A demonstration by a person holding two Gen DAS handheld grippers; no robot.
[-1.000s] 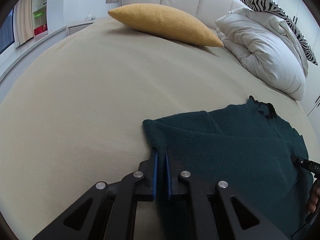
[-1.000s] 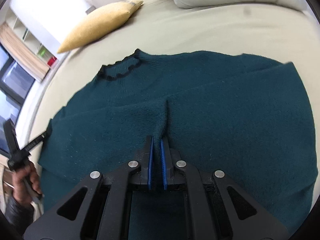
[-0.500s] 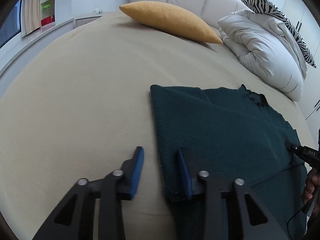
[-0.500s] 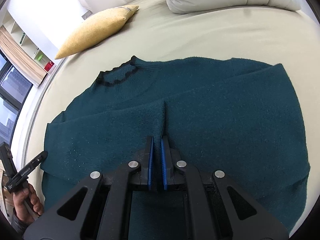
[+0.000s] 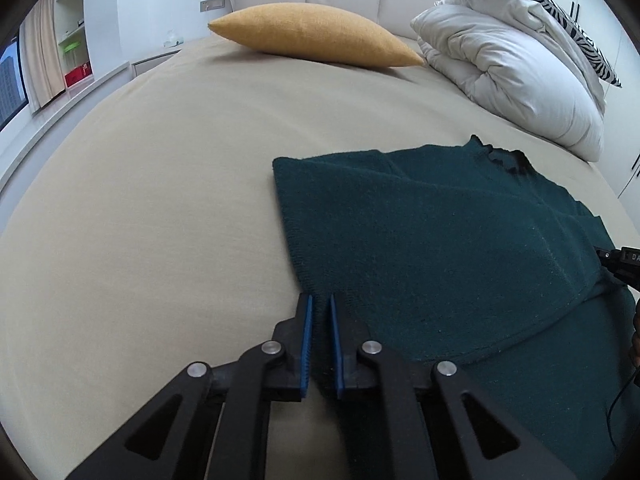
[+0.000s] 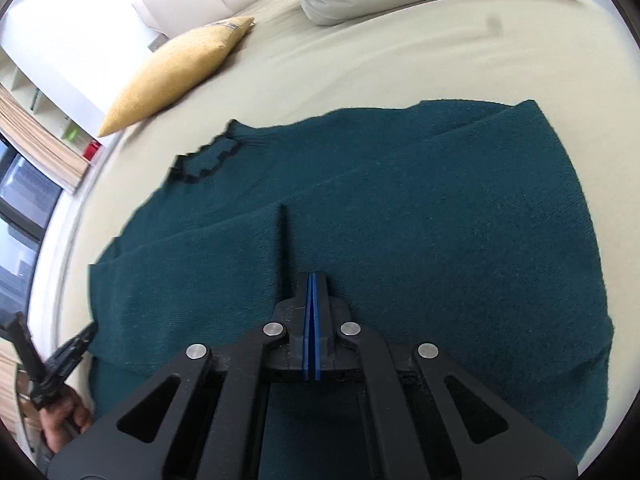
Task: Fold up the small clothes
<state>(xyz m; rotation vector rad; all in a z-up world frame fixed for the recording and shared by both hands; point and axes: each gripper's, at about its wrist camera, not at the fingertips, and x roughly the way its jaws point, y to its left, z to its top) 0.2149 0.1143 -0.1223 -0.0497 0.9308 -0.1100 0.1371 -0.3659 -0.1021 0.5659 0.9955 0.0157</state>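
Note:
A dark teal knit sweater (image 5: 440,240) with a black-trimmed collar (image 5: 508,160) lies flat on the beige bed, both sleeves folded in over the body. My left gripper (image 5: 319,300) sits at its left folded edge, jaws nearly shut with sweater fabric between the blue pads. In the right wrist view the sweater (image 6: 440,220) fills the middle, collar (image 6: 208,160) at the far left. My right gripper (image 6: 311,276) is fully shut above the body, beside a folded sleeve's edge, pads together with nothing between them.
A yellow cushion (image 5: 316,36) and a white duvet (image 5: 512,76) with a zebra pillow (image 5: 540,4) lie at the headboard. The beige bed sheet (image 5: 140,220) stretches left of the sweater. Shelves and a window stand at the far left.
My left gripper let go of the folded edge, opened wide, then closed again lower on the sweater's left edge. My right gripper let the sleeve fabric go and is now fully shut.

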